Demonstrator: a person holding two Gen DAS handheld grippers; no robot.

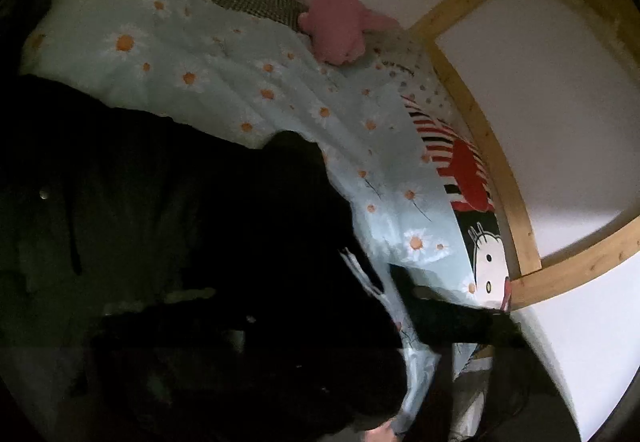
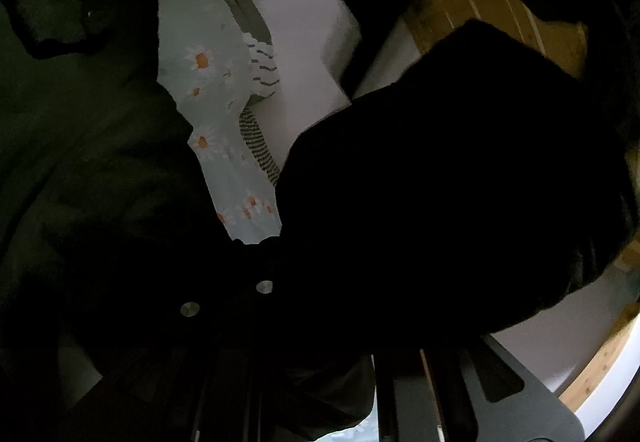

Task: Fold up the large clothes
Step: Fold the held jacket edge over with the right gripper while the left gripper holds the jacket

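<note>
The dark green coat (image 1: pixel 120 209) lies spread on the bed's daisy-print quilt (image 1: pixel 224 73), ahead of your left gripper (image 1: pixel 224 354), whose fingers are lost in shadow, so I cannot tell their state. Your right gripper (image 2: pixel 320 394) has its fingers together, buried under a black fold of coat (image 2: pixel 440 193). A pink plush toy (image 1: pixel 336 27) sits beyond by the wall.

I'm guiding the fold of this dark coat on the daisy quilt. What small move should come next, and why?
Probably carry the lifted black flap across onto the dark coat spread on the daisy quilt: the flap hangs raised before the right camera, not yet laid flat.
</note>
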